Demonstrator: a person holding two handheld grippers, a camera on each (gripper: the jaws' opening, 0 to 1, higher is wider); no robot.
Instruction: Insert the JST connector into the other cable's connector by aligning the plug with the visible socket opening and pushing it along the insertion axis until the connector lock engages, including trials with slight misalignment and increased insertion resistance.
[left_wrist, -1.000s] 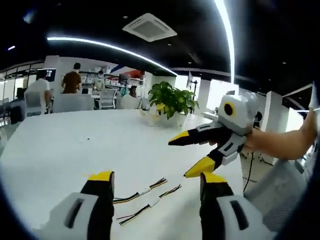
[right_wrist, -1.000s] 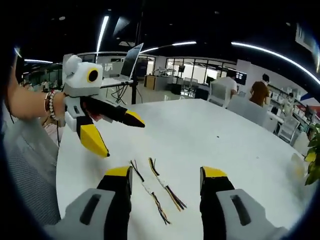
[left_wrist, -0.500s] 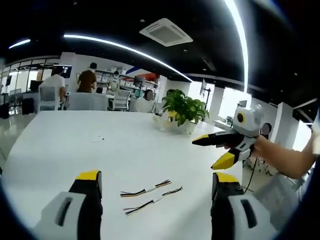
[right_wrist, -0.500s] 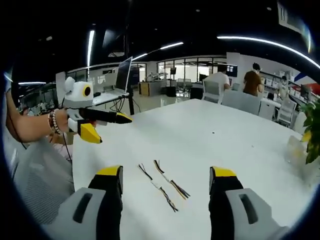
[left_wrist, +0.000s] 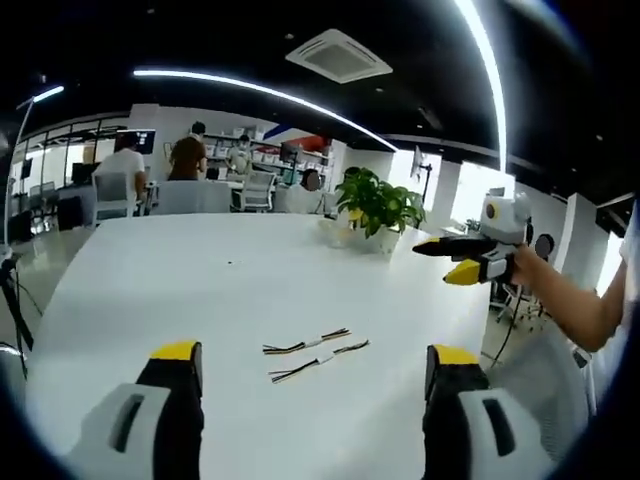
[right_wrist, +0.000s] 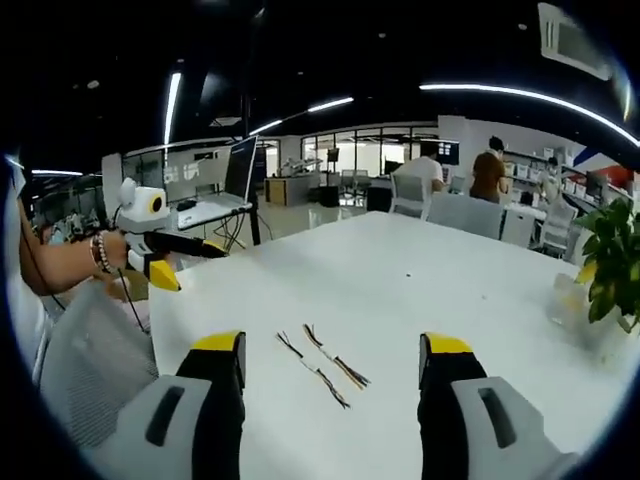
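Two short cables lie side by side on the white table (left_wrist: 200, 300), each with a small white JST connector at its middle: one cable (left_wrist: 306, 345) farther, the other cable (left_wrist: 320, 360) nearer in the left gripper view. The same pair of cables (right_wrist: 325, 368) shows in the right gripper view. My left gripper (left_wrist: 312, 358) is open above the table, well short of the cables; it also appears at the left (right_wrist: 180, 262) of the right gripper view. My right gripper (right_wrist: 330, 350) is open too, and shows at the right (left_wrist: 452, 258) of the left gripper view.
A potted plant (left_wrist: 375, 208) stands at the table's far side, also visible (right_wrist: 610, 265) at the right edge. A laptop (right_wrist: 225, 190) sits on a desk behind. People sit at desks (left_wrist: 125, 175) in the background. A grey chair back (right_wrist: 85, 350) is near the table edge.
Both grippers have drawn back and away from the cables, which now look smaller. Each gripper appears farther off in the other's view. The cables have not moved.
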